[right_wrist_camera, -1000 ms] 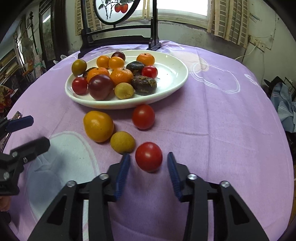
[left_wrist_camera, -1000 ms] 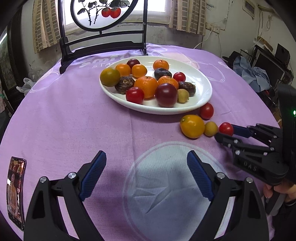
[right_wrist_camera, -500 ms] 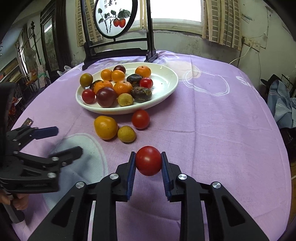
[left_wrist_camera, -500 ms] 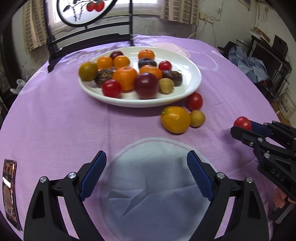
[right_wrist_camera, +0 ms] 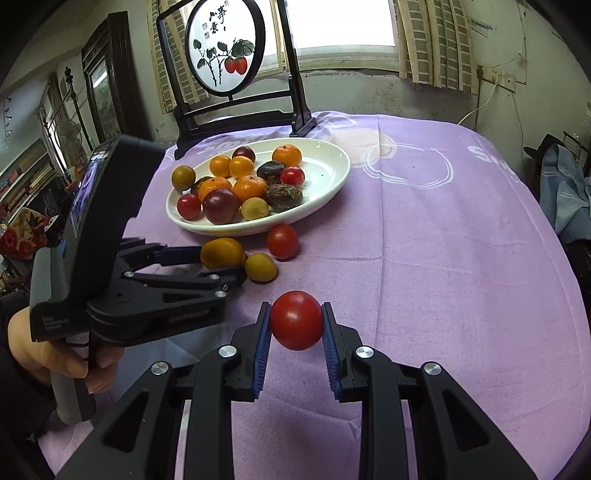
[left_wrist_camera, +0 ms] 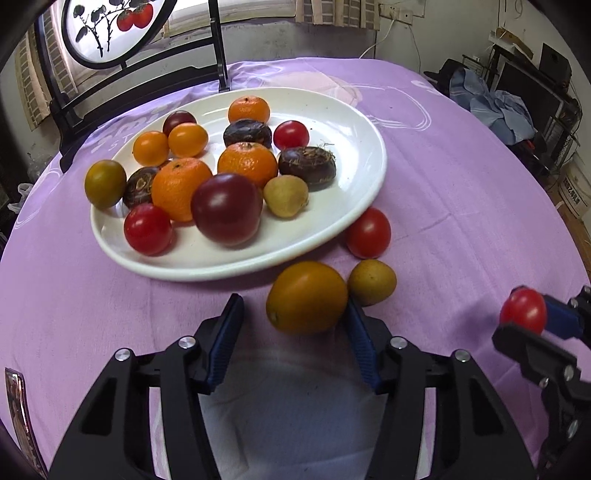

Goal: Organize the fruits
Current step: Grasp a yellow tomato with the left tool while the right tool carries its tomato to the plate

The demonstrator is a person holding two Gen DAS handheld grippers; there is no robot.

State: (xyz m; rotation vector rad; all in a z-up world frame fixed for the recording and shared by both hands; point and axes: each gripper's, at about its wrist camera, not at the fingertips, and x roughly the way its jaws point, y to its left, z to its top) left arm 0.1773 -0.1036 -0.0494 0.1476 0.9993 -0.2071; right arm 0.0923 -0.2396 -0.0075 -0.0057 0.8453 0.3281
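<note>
Nearest us, our right gripper pinches a red tomato clear of the purple tablecloth. Our left gripper has its jaws closing around an orange-yellow fruit lying on the cloth; the right pad is at its side, the left pad still apart.

Just beyond sit a small yellow-brown fruit and a second red tomato, both on the cloth near the white plate.

On the plate we count twelve fruits: five orange ones, two red tomatoes, two dark rough ones, two dark purple ones and one yellow-brown; an olive-green fruit sits at its left rim.

Farther back stands a black-framed round screen painted with red fruit, then a curtained window.

Only the right wrist view shows the hand holding the left gripper; only the left wrist view shows a phone at the table's near-left edge.
</note>
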